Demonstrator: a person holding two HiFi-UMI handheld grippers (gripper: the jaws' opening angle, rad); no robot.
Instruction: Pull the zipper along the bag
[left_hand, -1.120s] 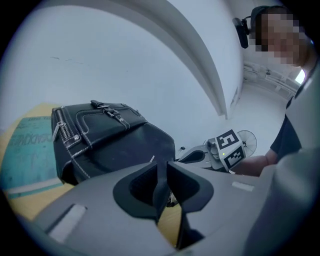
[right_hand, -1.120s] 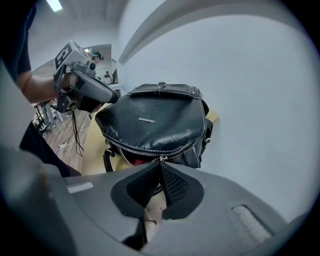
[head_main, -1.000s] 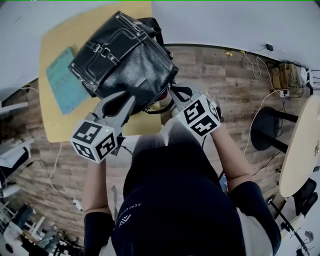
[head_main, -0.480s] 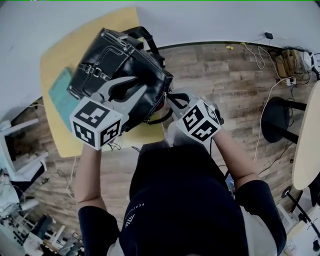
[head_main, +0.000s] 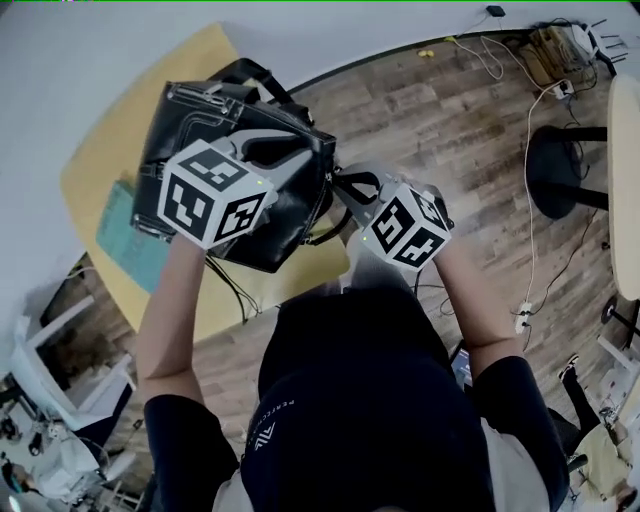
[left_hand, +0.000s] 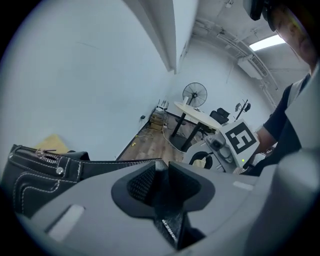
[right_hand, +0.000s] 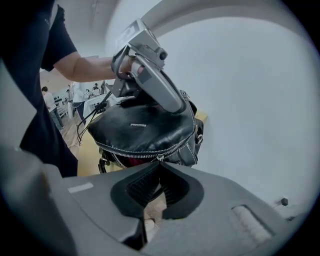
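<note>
Bag (head_main: 180, 115) pinched at both sides above the yellow counter (head_main: 200, 70).
At far left a teal sheet (head_main: 125, 240) lies on the counter, partly covered by the bag. My left tongs (left_hand: 161, 167) are closed on a black strap (left_hand: 115, 162) running off the bag's edge. My right tongs (right_hand: 159, 164) are nipped tight on the zipper pull (right_hand: 159, 157), and the zip gapes beside it. Something red (right_hand: 132, 162) shows inside, though I cannot make out what. Whether the bag rests on the counter I cannot tell.
</note>
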